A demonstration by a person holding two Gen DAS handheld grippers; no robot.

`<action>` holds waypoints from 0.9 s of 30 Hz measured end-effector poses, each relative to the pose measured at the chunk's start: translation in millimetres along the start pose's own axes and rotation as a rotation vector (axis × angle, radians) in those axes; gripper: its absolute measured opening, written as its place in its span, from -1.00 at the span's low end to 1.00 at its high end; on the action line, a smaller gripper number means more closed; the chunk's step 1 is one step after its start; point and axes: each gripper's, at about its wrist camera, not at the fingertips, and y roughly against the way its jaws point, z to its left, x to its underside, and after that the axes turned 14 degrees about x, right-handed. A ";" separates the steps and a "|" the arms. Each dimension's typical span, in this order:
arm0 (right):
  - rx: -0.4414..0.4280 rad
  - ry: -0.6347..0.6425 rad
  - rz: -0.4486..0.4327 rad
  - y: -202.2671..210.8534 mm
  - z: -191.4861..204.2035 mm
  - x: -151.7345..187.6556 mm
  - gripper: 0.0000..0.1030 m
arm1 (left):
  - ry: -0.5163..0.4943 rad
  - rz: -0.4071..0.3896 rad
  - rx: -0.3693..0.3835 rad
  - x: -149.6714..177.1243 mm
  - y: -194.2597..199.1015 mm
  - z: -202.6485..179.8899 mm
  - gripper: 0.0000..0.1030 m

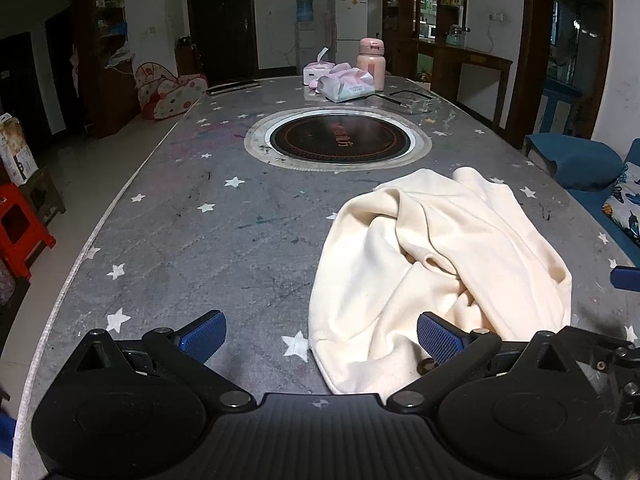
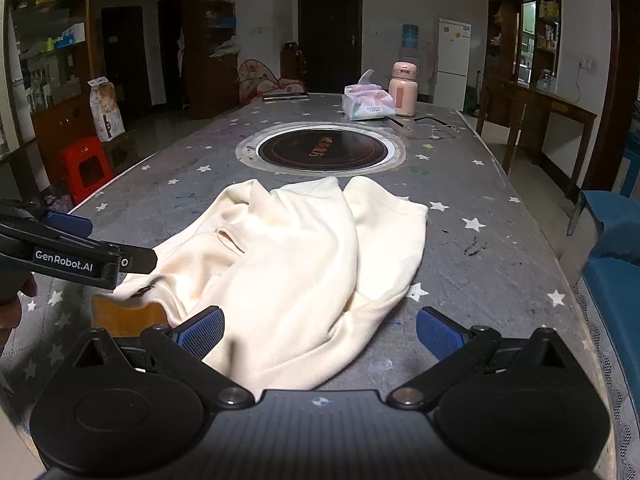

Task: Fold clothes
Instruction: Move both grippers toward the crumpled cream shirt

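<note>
Both grippers stand with jaws wide apart, holding nothing: the left gripper [image 1: 322,334] at the near edge of the cream garment [image 1: 440,264], the right gripper [image 2: 320,330] over its crumpled heap on the star-patterned table [image 1: 192,240].

Low, forward-facing; shared table [image 1: 200,248].

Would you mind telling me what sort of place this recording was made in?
Most likely a home dining or living room: a large table with a built-in round cooktop, a white fridge by the far wall, and a blue sofa alongside.
</note>
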 end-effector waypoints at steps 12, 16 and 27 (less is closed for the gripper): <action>-0.005 0.011 0.012 -7.9 5.6 -9.4 1.00 | -0.016 0.020 -0.008 -5.2 -10.2 -3.8 1.00; -0.009 0.018 0.014 -11.3 7.3 -12.8 0.99 | -0.017 0.026 -0.012 -7.4 -13.9 -3.0 1.00; -0.018 0.015 0.014 -18.1 10.0 -20.9 0.84 | -0.016 0.034 -0.014 -12.0 -21.0 -0.3 1.00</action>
